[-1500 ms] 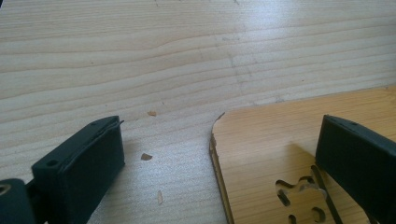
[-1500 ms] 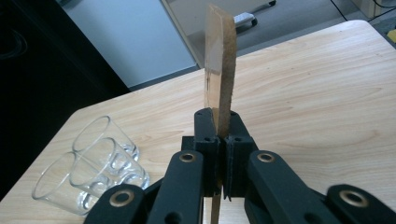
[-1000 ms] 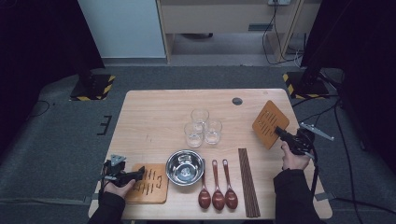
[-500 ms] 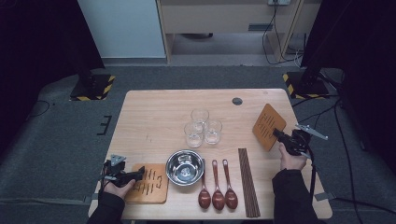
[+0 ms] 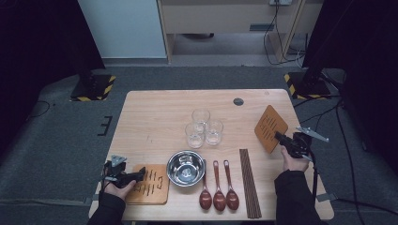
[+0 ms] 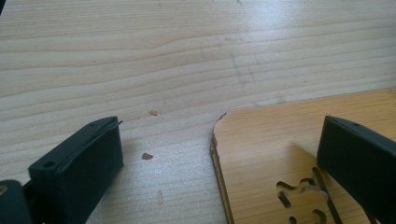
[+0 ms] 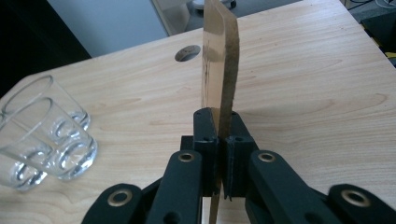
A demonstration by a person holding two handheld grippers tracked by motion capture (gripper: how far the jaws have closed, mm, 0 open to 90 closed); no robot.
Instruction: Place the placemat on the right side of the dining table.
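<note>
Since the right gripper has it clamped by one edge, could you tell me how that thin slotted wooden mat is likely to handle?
The thin slotted wooden mat stands straight up from the shut right gripper without sagging, so it is probably stiff. Held by one edge alone, it seems light. Its face looks smooth, so it might slip or pivot in the narrow grip. The cut-out slots may be weak points.

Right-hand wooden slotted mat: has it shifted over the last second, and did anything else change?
Barely: the right gripper stays shut on the thin slotted wooden mat, lifted a touch more. The left gripper remains open over the other wooden mat; glasses, steel bowl, spoons unmoved.
</note>
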